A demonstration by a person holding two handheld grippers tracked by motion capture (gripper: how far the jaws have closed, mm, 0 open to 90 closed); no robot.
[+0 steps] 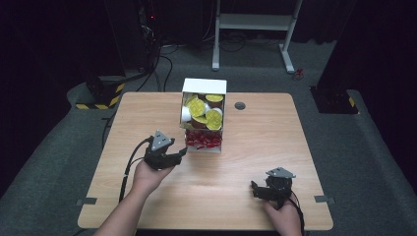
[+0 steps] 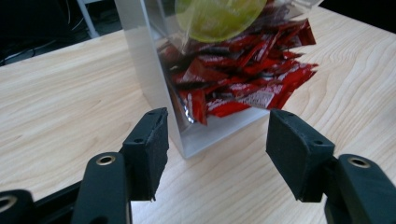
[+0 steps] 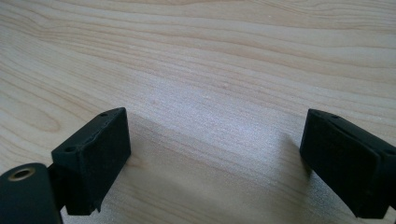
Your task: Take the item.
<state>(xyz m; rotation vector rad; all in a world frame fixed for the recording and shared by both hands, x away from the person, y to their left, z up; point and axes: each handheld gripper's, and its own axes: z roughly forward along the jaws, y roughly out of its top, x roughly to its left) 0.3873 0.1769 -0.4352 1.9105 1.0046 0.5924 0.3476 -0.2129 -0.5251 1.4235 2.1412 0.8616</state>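
A wooden desk (image 1: 255, 162) seen from above, with a person's two forearms coming in from the near edge, each hand holding a black gripper. At the far middle of the desk stands a clear box (image 1: 203, 116) with a white back wall. Its far part holds round cups with yellow lids (image 1: 205, 112); its near part holds a heap of red sachets (image 1: 202, 140).

The left gripper (image 1: 181, 153) sits just near and left of the box, pointing at its near corner. In the left gripper view its fingers (image 2: 152, 149) are spread apart and hold nothing, and the box's near corner stands between and beyond them, the sachets (image 2: 243, 86) pressed against the clear wall, a yellow lid (image 2: 217, 16) above. The fingers do not touch the box.

The right gripper (image 1: 254, 189) rests low at the near right of the desk, well apart from the box. In the right gripper view its fingers (image 3: 95, 156) are also spread wide over bare wood (image 3: 210, 70), holding nothing.

This looks like the approach step: the left gripper lining up on the sachets, no grasp begun. The next move likely calls for lifting over the box's near wall, dipping the released fingers into the heap, and pinching a single sachet without nudging the light box
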